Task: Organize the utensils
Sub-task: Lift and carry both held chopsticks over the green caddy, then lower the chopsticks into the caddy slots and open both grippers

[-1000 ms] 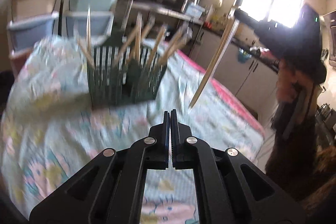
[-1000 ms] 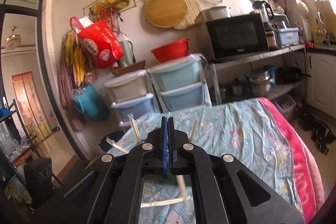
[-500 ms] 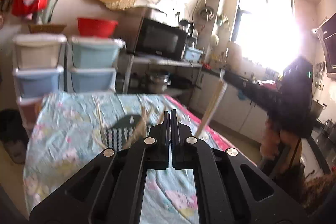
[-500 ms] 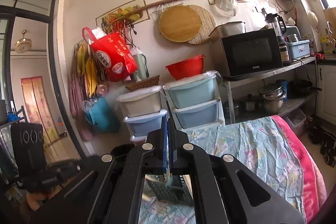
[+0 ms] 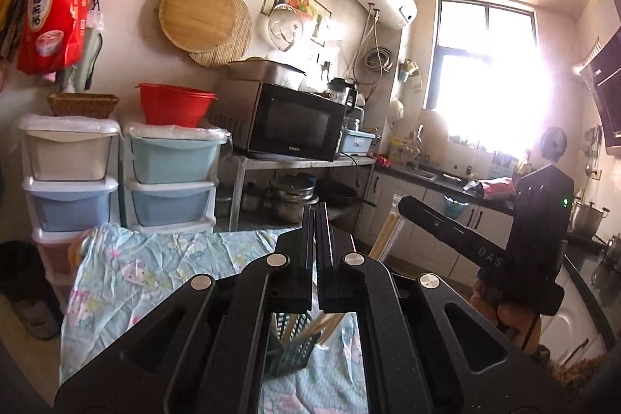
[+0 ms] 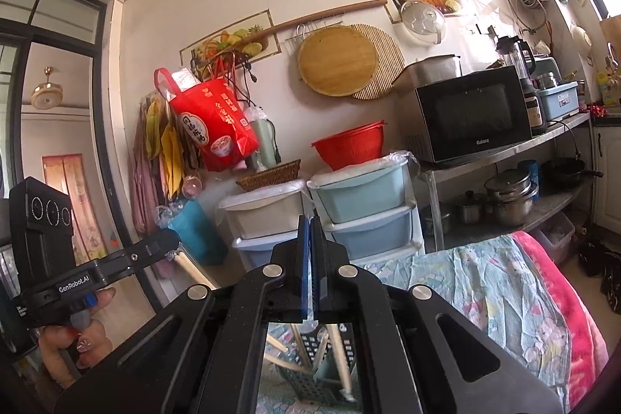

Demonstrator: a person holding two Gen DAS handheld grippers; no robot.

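Left gripper (image 5: 315,216): fills the lower centre of the left wrist view; its jaws are pressed together. In the right wrist view it shows at lower left (image 6: 176,248), where a wrapped pair of chopsticks (image 6: 192,268) runs down from its tip; whether the tip pinches the wrapper I cannot tell.
Right gripper (image 6: 309,229): lower centre of its own view, jaws closed, a thin clear strip showing between the blue pads. In the left wrist view it reaches in from the right (image 5: 403,206), with a clear sleeve of pale chopsticks (image 5: 388,229) hanging from its tip.
Hand (image 6: 73,340): lower left of the right wrist view, wrapped around the left gripper's handle.
Utensil basket (image 6: 322,375): dark slotted plastic, seen low through the gripper frame in both views, with wooden chopsticks standing tilted inside.
Table cloth (image 5: 147,270): pale blue floral, under the basket.
Background: stacked plastic drawers (image 5: 170,173), a red bowl (image 5: 174,103) on top, a microwave (image 5: 287,121) on a metal shelf.
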